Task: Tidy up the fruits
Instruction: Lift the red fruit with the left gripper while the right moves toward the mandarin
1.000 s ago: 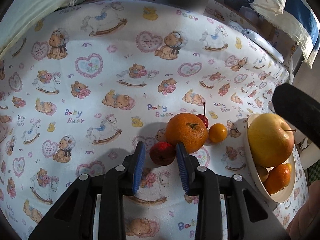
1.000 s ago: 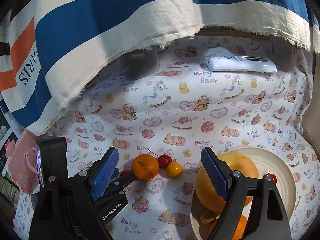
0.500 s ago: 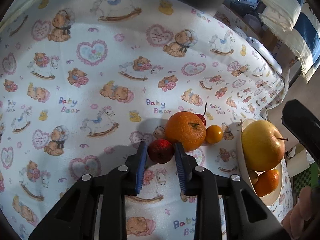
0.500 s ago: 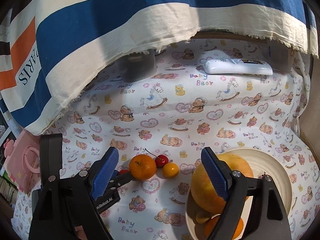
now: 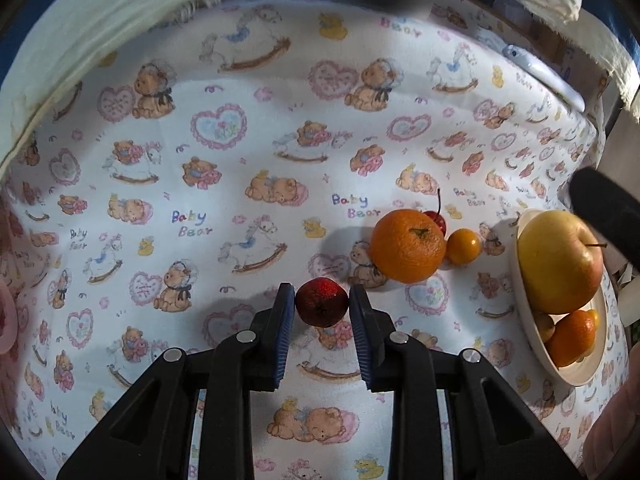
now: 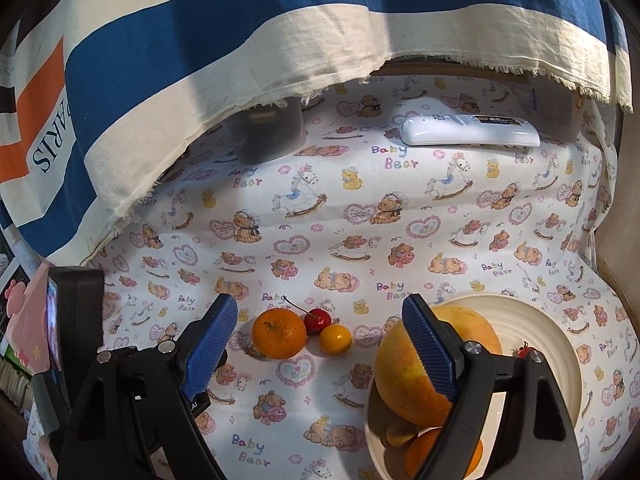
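My left gripper (image 5: 322, 300) is shut on a small dark red fruit (image 5: 321, 307) and holds it above the printed cloth. An orange (image 5: 407, 245), a cherry (image 5: 437, 219) and a small yellow-orange fruit (image 5: 463, 246) lie together on the cloth to its right. A cream bowl (image 5: 568, 376) at the right holds a big yellow apple (image 5: 558, 262) and an orange fruit (image 5: 570, 337). My right gripper (image 6: 318, 340) is open and empty, above the cloth between the loose fruits (image 6: 279, 338) and the bowl (image 6: 560, 344).
A white remote (image 6: 470, 130) and a dark container (image 6: 266, 130) lie at the back of the table. A blue, cream and orange striped cloth (image 6: 200, 40) hangs over the back. The table edge drops off at the right.
My left gripper has closed on the red fruit and lifted it up and left, away from the orange. The right gripper has hardly moved.
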{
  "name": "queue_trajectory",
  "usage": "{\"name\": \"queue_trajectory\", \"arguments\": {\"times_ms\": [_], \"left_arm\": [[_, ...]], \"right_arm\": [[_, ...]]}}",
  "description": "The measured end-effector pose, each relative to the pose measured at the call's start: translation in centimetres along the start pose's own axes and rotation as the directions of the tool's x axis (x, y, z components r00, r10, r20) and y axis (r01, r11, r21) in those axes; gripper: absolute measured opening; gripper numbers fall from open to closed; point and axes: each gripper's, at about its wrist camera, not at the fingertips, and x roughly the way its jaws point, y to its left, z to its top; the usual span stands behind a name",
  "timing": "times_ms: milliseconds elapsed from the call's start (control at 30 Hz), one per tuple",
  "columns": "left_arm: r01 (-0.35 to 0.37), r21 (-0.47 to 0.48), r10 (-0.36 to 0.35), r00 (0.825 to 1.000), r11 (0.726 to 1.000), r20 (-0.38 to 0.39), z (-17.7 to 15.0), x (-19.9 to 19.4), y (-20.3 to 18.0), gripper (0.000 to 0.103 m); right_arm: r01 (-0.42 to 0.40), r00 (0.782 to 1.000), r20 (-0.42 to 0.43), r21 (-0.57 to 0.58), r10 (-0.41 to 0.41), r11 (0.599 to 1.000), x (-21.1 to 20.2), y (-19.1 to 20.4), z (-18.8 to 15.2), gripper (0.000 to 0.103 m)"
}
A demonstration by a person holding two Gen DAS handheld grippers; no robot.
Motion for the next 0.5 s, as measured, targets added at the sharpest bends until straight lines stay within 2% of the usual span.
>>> {"name": "queue_trajectory", "arguments": {"times_ms": [500], "left_arm": [[-0.004,0.017,0.004,1.0,1.0,-0.006,-0.13,1.12,-0.26,0.031]], "right_arm": [[0.004,1.0,-0.004,0.006,-0.004,1.0,0.06,-0.21,-0.02,0.086]]}}
